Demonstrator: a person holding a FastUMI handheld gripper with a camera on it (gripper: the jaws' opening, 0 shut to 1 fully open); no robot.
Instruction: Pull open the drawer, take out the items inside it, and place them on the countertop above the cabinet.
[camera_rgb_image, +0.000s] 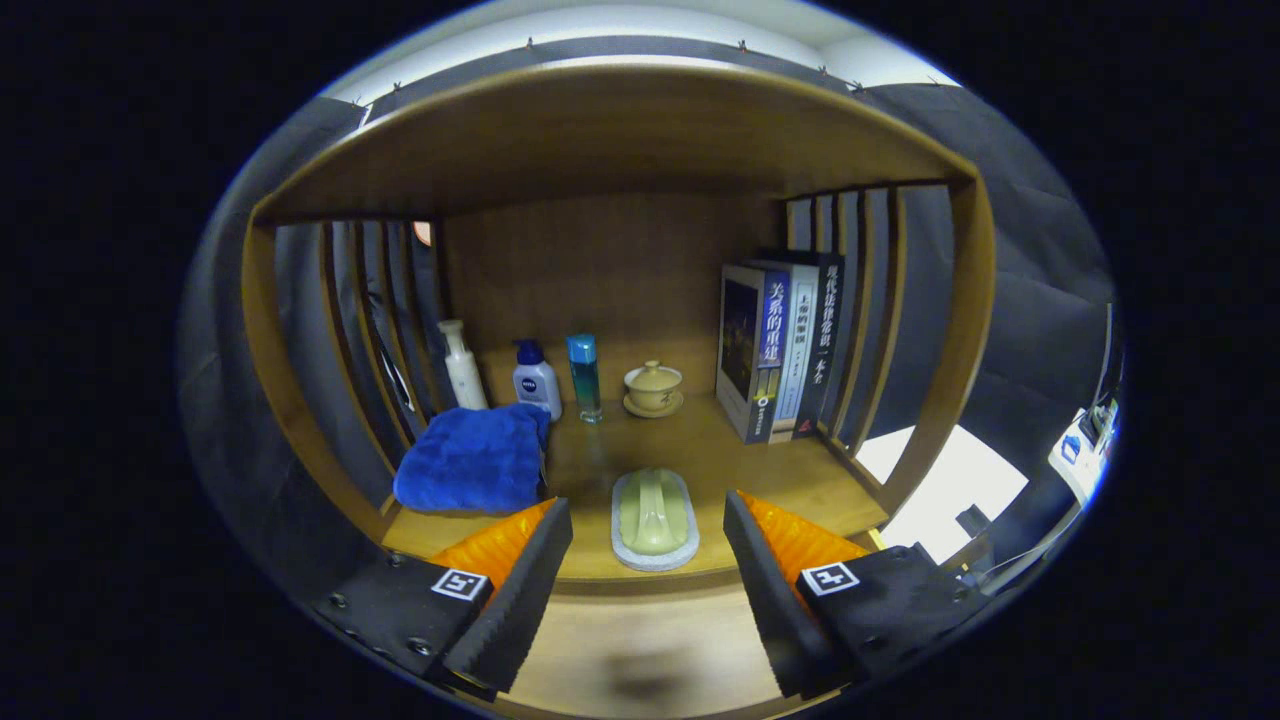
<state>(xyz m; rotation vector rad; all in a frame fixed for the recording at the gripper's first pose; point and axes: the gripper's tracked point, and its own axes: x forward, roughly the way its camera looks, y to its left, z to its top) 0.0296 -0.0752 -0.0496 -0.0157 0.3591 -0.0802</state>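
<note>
Scrubbing brush (655, 518), pale green with a raised grip ridge, is seen lying flat at the bench (700, 450) front edge, just ahead of and between the empty, wide-apart fingers (648, 590); judged light, rigid, somewhat slick, best pinched across the central ridge.

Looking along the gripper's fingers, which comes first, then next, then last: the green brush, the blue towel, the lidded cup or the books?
The open gripper holds nothing.
1. Green brush: on the countertop edge, just ahead, between the fingers.
2. Blue towel: a little beyond, to the left.
3. Lidded cup and books: farthest back, cup in the middle, books to the right; too close to call.
</note>
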